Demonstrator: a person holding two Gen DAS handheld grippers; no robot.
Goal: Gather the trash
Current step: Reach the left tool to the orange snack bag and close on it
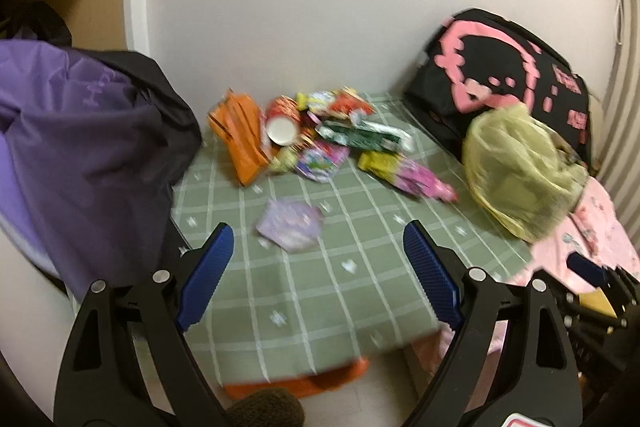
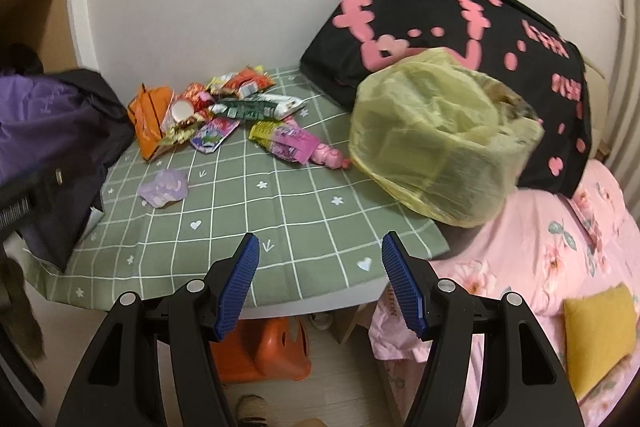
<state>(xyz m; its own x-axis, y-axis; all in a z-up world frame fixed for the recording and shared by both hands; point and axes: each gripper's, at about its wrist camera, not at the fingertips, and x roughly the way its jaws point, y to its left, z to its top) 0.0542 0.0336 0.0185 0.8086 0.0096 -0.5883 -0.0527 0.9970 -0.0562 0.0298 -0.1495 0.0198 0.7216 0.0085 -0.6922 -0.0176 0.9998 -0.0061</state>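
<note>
A lived-in bedroom of a home. A small table under a green checked cloth [image 2: 280, 227] stands against a plain wall, heaped at 11 o'clock with snack wrappers [image 2: 224, 107]. At 3 o'clock, pink floral bedding [image 2: 540, 255] adjoins it, bearing a black-and-pink cartoon bag [image 2: 440, 15]. A purple jacket [image 2: 52, 123] lies at 9 o'clock; an orange stool [image 2: 276, 351] sits beneath.

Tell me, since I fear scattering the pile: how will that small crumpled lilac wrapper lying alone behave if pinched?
The small crumpled lilac wrapper looks like thin film, so probably floppy and very light. It lies nearly flat on the green checked tablecloth, so the open right claw may slide it before gripping.
</note>
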